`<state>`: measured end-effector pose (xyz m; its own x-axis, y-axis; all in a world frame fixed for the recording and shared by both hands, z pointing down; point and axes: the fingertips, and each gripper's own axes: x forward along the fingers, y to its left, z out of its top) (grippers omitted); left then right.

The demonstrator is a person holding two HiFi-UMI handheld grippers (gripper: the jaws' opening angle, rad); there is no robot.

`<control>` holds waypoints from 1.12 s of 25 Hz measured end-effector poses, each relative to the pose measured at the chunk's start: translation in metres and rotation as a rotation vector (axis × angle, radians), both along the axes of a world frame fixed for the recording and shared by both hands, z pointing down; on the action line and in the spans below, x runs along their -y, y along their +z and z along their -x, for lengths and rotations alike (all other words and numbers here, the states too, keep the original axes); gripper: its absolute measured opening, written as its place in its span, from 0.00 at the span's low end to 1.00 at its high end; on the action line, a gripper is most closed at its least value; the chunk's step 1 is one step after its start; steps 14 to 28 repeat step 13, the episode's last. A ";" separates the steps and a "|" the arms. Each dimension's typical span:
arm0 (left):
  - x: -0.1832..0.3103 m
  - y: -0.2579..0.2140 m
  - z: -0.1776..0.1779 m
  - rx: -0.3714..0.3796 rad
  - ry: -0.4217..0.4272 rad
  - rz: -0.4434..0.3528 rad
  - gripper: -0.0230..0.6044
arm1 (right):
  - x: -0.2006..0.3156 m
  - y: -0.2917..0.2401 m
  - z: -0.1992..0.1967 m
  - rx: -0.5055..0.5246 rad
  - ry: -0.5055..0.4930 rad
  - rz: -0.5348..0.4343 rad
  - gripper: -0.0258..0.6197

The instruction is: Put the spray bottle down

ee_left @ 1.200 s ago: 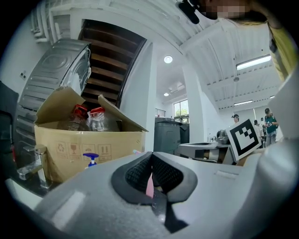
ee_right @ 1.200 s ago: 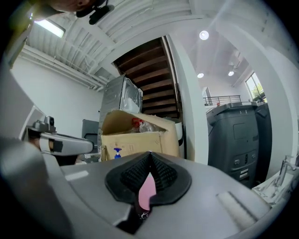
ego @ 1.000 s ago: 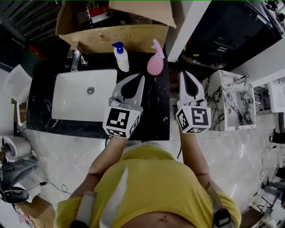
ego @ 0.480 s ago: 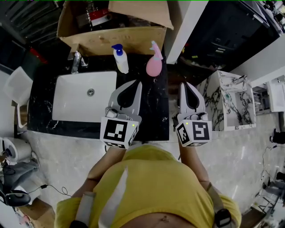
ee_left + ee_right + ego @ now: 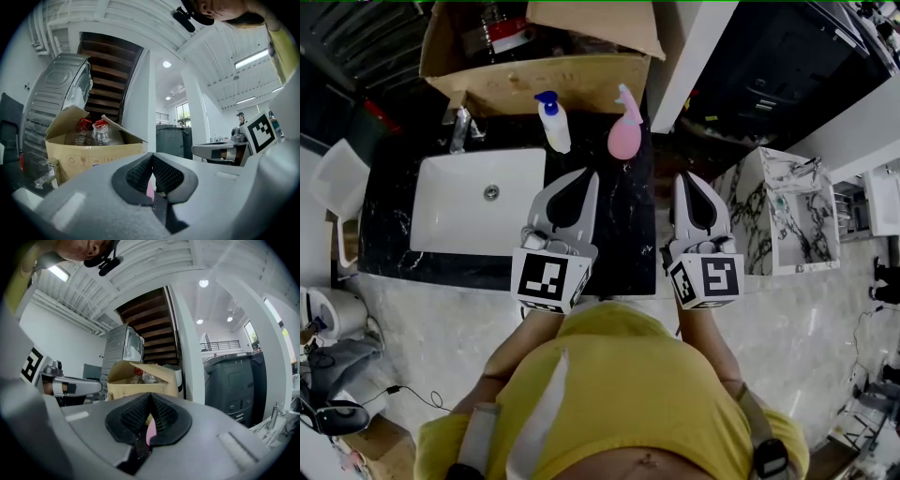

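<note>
- The pink spray bottle [image 5: 625, 134] stands upright on the black counter [image 5: 623, 234], near the back edge. It is just in front of the cardboard box [image 5: 534, 66] and beside a white pump bottle [image 5: 553, 122] with a blue top.
- My left gripper [image 5: 591, 174] sits over the counter, just right of the sink [image 5: 473, 202]. It points towards the bottle but is well short of it, and nothing touches the bottle.
- In the left gripper view, the left gripper [image 5: 152, 158] has its jaws brought together at the tips, with nothing clamped between them.
- My right gripper [image 5: 690, 176] hangs past the counter's right edge, also clear of the bottle. In its own view the right gripper [image 5: 150, 398] has its jaws closed together and is empty.
- Each gripper view shows a sliver of pink low in the slit between the jaws. I think this is the bottle standing farther off rather than anything pinched, though the slit is too narrow to be sure.
- As I read it, the putting-down is done: the bottle rests on its own base, free of both tools, and looks steady.
- The next move asks little. I would keep both grippers level, draw them straight back towards me, and avoid swinging the left one sideways towards the pump bottle or the tap [image 5: 459, 129].
- If the bottle needed shifting, I would have to open a gripper first, since neither can take hold as it is.
</note>
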<state>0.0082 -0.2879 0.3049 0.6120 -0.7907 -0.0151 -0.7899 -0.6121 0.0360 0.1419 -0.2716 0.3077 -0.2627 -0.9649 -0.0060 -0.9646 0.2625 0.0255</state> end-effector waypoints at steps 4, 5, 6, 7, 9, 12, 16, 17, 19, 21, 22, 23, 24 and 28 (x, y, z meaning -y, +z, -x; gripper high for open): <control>0.000 0.000 -0.001 0.000 0.003 -0.008 0.04 | 0.001 0.004 -0.001 -0.003 -0.006 0.005 0.04; -0.001 0.001 -0.001 0.002 0.004 -0.008 0.04 | 0.000 0.004 -0.001 -0.003 -0.006 0.006 0.04; -0.001 0.001 -0.002 0.003 0.004 -0.007 0.04 | 0.000 0.005 -0.002 -0.004 -0.006 0.006 0.04; -0.001 0.001 -0.002 0.004 0.003 -0.007 0.04 | 0.000 0.005 -0.002 -0.005 -0.006 0.006 0.04; -0.001 0.001 -0.003 0.004 0.002 -0.010 0.04 | 0.000 0.005 -0.003 -0.008 -0.009 0.005 0.04; 0.001 0.000 -0.004 0.005 -0.001 -0.016 0.04 | 0.001 0.006 -0.005 -0.011 -0.011 0.006 0.04; 0.002 0.000 -0.004 0.005 -0.002 -0.017 0.04 | 0.001 0.007 -0.006 -0.012 -0.011 0.007 0.04; 0.002 0.000 -0.004 0.005 -0.002 -0.017 0.04 | 0.001 0.007 -0.006 -0.012 -0.011 0.007 0.04; 0.002 0.000 -0.004 0.005 -0.002 -0.017 0.04 | 0.001 0.007 -0.006 -0.012 -0.011 0.007 0.04; 0.002 0.000 -0.004 0.005 -0.002 -0.017 0.04 | 0.001 0.007 -0.006 -0.012 -0.011 0.007 0.04; 0.002 0.000 -0.004 0.005 -0.002 -0.017 0.04 | 0.001 0.007 -0.006 -0.012 -0.011 0.007 0.04; 0.002 0.000 -0.004 0.005 -0.002 -0.017 0.04 | 0.001 0.007 -0.006 -0.012 -0.011 0.007 0.04; 0.002 0.000 -0.004 0.005 -0.002 -0.017 0.04 | 0.001 0.007 -0.006 -0.012 -0.011 0.007 0.04; 0.002 0.000 -0.004 0.005 -0.002 -0.017 0.04 | 0.001 0.007 -0.006 -0.012 -0.011 0.007 0.04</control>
